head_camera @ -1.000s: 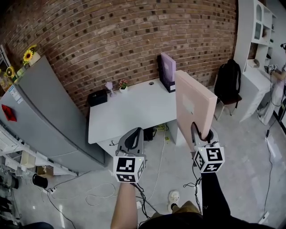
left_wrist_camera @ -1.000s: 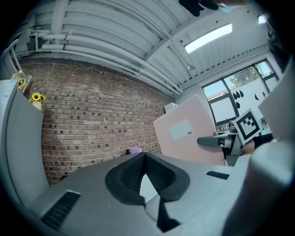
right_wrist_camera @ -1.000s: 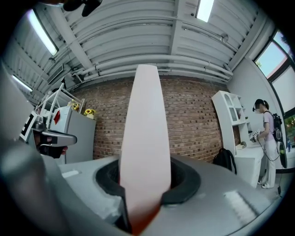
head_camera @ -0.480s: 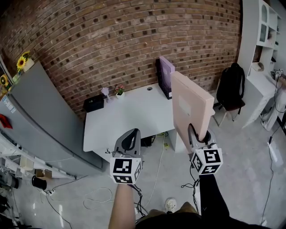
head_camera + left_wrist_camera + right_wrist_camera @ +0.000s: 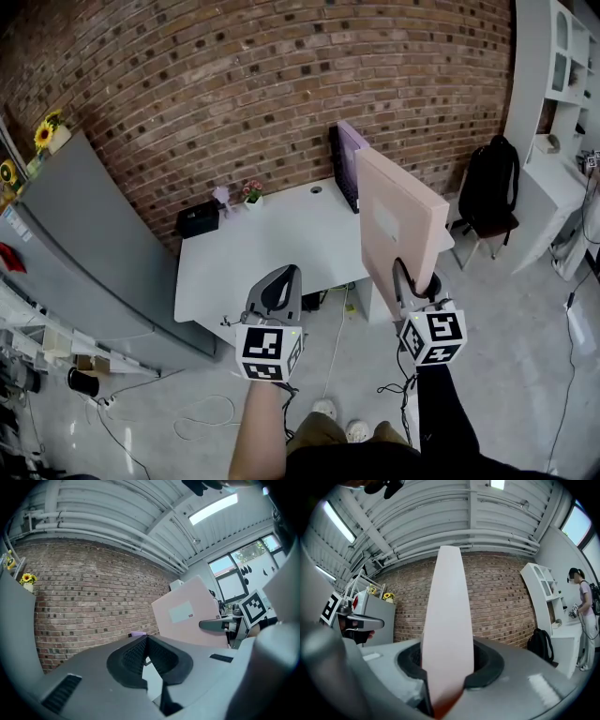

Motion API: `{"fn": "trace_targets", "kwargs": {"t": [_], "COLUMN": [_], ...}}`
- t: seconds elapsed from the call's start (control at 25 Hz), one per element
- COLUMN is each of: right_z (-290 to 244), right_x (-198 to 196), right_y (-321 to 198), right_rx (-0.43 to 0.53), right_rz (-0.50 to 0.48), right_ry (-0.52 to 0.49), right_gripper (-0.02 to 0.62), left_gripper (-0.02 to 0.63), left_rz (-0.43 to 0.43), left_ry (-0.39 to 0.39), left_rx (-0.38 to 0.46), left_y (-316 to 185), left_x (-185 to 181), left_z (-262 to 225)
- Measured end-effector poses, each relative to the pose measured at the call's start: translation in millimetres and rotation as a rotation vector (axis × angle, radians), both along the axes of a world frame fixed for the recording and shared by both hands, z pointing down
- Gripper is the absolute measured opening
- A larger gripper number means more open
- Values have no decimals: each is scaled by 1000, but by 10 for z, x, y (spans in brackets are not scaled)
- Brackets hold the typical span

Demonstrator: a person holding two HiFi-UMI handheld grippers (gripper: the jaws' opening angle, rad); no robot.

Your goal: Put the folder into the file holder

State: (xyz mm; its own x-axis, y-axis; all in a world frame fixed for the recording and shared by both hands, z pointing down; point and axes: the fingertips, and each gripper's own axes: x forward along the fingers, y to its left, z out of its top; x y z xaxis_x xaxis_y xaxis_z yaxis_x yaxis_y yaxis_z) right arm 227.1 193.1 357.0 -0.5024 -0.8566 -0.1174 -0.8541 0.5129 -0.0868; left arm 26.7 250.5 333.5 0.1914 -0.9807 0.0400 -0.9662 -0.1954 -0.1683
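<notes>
A white desk stands against the brick wall. At its back edge sit a black box and a small flower pot. A grey cabinet with sunflowers on top leans in at the left. At the right, a backpack rests on a chair beside white shelves. Cables trail over the floor under the desk. The desk top between the grippers and the holder is bare.

The black file holder is at the desk's back right corner, near the wall. It holds 1 purple folder, upright.

The pink folder is off the desk, held in the air in front of its right end. In the head view it overlaps the desk's right edge. It stands on end, long axis near upright, with 1 broad labelled face turned to the left gripper and its thin edge toward the right gripper's camera.

The right gripper pinches the folder's lower edge between its 2 jaws. The left gripper is beside it and apart, jaws pressed together on nothing.
</notes>
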Motion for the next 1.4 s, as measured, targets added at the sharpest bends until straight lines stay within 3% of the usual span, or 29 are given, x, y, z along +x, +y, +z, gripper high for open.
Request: {"fn": "trace_targets", "kwargs": {"t": [0.6,0.88,1.4], "right_z": [-62,-52,-263], "right_x": [-262,-520,-971], "right_y": [-618,-1155,-2246], "right_rx": [35,28,29], "right_rz": [9,41,165], "right_ry": [15,28,36], "right_gripper": [147,147,147], "left_gripper": [8,8,8], "left_rz": [51,79,219], "left_ry": [5,13,16], "left_rx": [26,10,13], "left_y": [-741,-1356,-2681], "left_x": [-153,-488,-955], "left_z": [23,88,-82]}}
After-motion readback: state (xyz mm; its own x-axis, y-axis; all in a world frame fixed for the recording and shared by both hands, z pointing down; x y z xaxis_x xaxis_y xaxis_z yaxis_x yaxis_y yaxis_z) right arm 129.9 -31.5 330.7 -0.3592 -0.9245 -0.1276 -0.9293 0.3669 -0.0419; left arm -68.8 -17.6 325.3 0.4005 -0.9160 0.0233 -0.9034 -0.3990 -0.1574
